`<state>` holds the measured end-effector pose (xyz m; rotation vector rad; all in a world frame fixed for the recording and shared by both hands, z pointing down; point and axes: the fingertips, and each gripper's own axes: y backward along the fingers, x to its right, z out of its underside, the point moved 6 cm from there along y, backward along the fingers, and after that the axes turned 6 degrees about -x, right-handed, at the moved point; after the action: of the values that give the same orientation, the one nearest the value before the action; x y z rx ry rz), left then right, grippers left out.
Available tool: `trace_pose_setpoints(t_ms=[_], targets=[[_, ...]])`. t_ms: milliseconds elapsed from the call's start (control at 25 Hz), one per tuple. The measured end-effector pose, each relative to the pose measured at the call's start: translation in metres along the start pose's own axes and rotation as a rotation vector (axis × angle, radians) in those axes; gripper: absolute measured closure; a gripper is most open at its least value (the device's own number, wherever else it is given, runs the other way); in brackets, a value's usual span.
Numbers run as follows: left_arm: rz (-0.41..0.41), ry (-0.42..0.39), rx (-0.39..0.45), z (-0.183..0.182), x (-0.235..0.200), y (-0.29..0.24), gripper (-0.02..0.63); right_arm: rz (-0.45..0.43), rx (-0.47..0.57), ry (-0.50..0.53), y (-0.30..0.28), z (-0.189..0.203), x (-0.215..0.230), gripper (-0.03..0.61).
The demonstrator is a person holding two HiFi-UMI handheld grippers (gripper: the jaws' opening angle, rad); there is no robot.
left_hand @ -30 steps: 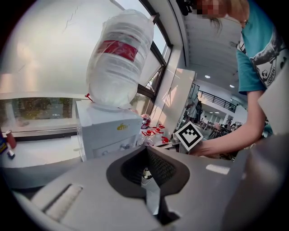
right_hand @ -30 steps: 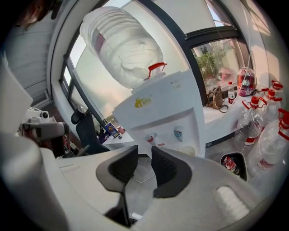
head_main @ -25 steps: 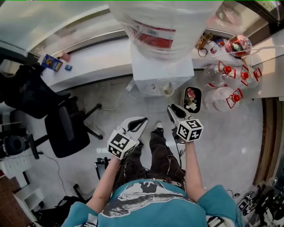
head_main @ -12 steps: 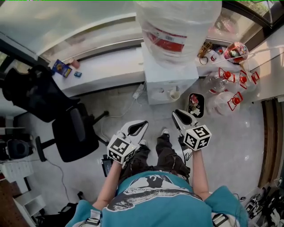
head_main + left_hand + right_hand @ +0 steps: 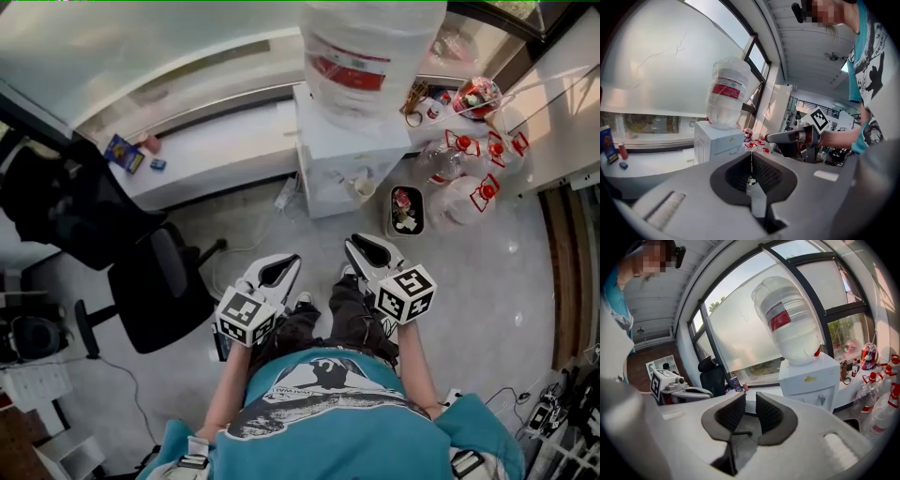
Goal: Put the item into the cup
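Note:
A pale cup (image 5: 364, 187) stands on the tap ledge of the white water dispenser (image 5: 337, 155), ahead of both grippers. My left gripper (image 5: 284, 267) is held out over the floor; in its own view the left gripper (image 5: 751, 161) has its pads pressed together with nothing between them. My right gripper (image 5: 364, 247) is beside it, nearer the dispenser. In the right gripper view the right gripper (image 5: 750, 408) shows a narrow gap between its pads after just closing partway, and nothing is in that gap. I see no item held by either gripper.
A big water bottle (image 5: 370, 52) tops the dispenser. A black bin (image 5: 405, 210) with rubbish sits on the floor to its right, next to several empty bottles (image 5: 469, 192). A black office chair (image 5: 155, 286) is at the left, and a white window ledge (image 5: 206, 150) runs behind.
Both grippers have lifted and moved along with the person. The head view has shifted, so the dispenser and bin now sit slightly higher in it.

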<state>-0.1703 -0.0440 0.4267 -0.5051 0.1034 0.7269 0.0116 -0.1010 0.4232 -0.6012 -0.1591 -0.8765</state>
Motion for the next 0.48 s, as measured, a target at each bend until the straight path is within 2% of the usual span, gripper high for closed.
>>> trace_pose_setpoints(t_ms=[480], targets=[[0.123, -0.036, 0.001, 0.015, 0.019, 0.024, 0.597, 0.055, 0.025, 0.020, 0.025, 0.016, -0.072, 0.517]])
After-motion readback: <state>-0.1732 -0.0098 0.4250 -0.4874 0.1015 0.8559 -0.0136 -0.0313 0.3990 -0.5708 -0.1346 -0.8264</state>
